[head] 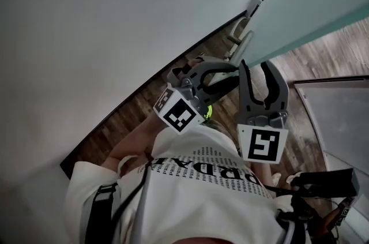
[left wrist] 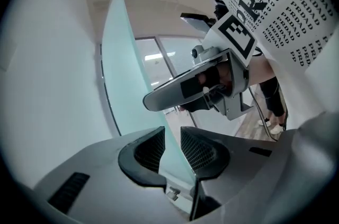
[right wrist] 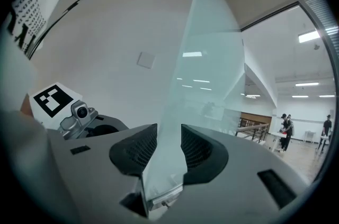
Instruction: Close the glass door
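Observation:
The frosted glass door point(head: 311, 0) fills the upper right of the head view, its edge running down to a metal fitting point(head: 242, 41). Both grippers sit side by side on that edge. My left gripper point(head: 222, 72) is on the left, my right gripper point(head: 258, 67) just right of it. In the left gripper view the pale green glass point(left wrist: 132, 59) runs between the jaws of the left gripper point(left wrist: 172, 141), and the pads close on it. In the right gripper view the glass point(right wrist: 206, 59) likewise fills the gap of the right gripper point(right wrist: 169, 143).
A white wall point(head: 86, 35) stands close on the left, meeting the wooden floor point(head: 323, 55). A fixed glass panel point(head: 340, 116) is at the lower right. Through the glass, a lit hall with people point(right wrist: 286, 125) shows far off.

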